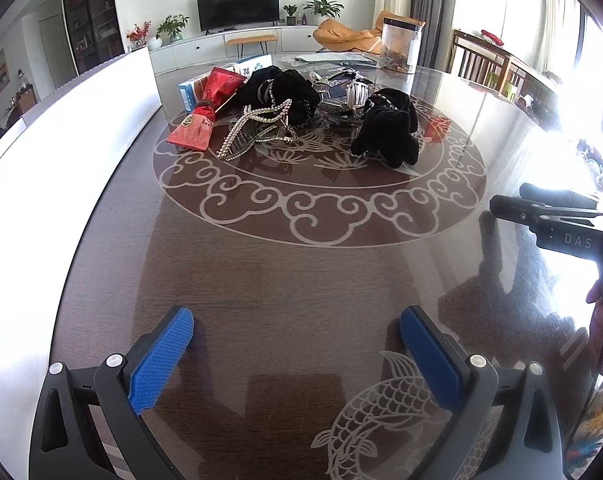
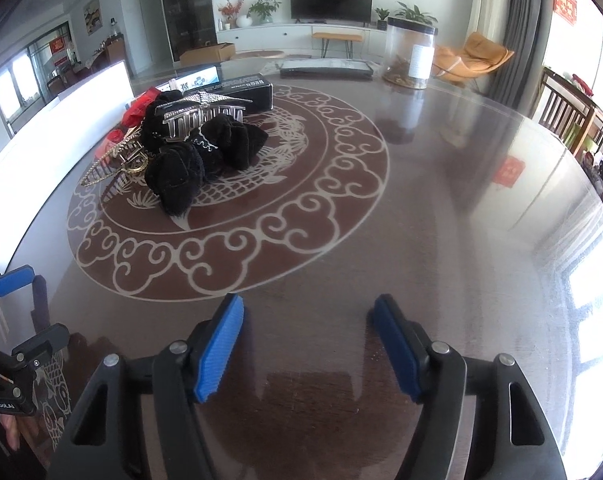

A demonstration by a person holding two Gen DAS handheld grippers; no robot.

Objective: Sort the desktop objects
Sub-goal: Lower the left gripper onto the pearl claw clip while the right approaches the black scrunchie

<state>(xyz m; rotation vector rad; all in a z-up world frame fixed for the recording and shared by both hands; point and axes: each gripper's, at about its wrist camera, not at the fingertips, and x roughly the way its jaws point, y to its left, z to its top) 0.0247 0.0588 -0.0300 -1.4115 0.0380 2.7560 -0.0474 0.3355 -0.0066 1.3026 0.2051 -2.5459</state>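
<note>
A pile of objects lies at the middle of the round dark table (image 1: 301, 272): a red packet (image 1: 199, 122), a blue-white box (image 1: 189, 94), a pearl hair claw (image 1: 257, 130), a silver hair claw (image 1: 347, 88) and black velvet scrunchies (image 1: 389, 132). The right wrist view shows the same pile: scrunchies (image 2: 205, 160), silver claw (image 2: 203, 116), a black box (image 2: 237, 90). My left gripper (image 1: 297, 344) is open and empty near the table's front. My right gripper (image 2: 307, 338) is open and empty, also well short of the pile.
A clear jar (image 1: 401, 46) with brown contents stands at the far side of the table, beside a flat tray (image 2: 325, 69). A white board (image 1: 61, 148) runs along the left edge. Wooden chairs (image 2: 573, 116) stand at the right.
</note>
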